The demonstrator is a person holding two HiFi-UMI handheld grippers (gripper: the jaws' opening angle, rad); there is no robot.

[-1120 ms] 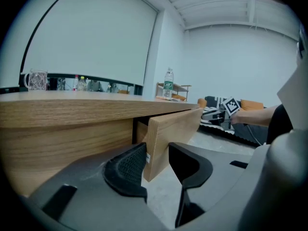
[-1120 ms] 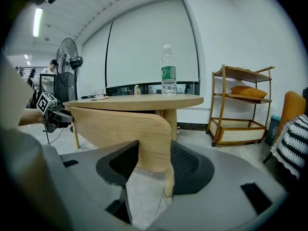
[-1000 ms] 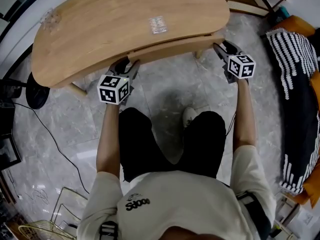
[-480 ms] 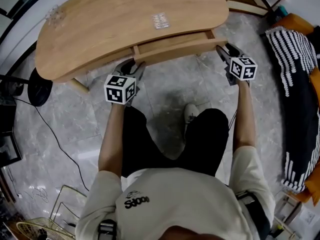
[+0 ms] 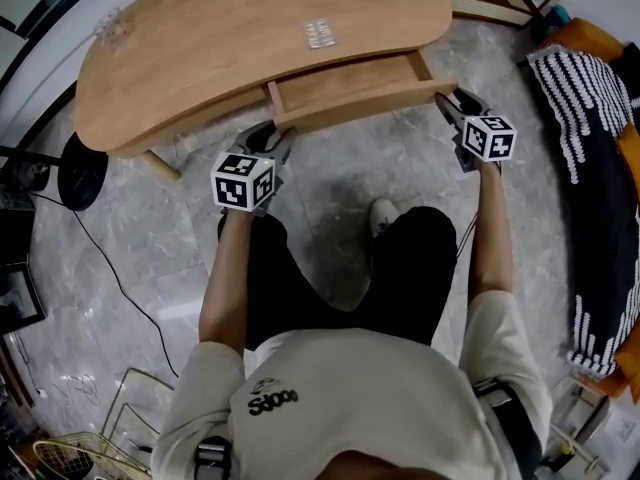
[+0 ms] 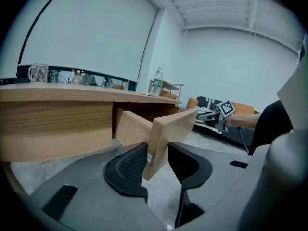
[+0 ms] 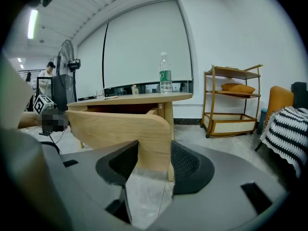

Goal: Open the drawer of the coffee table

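**Gripping the drawer (image 5: 345,80) by both ends**

Finding it standing part-way out from under the coffee table's surface (image 5: 220,38), bare wooden floor showing in the head view, back end hidden beneath the top. Pinching the front panel's (image 5: 360,104) left corner in the left tongs (image 6: 156,160), pads pressing on both faces. Clamping the rounded right end in the right tongs (image 7: 153,160) likewise. Losing most of the bottle (image 7: 165,73) past the head view's top edge.

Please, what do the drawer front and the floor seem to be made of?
The drawer front: light wood or wood veneer, matte; fine grain lines show. The floor: polished grey stone or marble-look tile; pale veins and soft reflections show.
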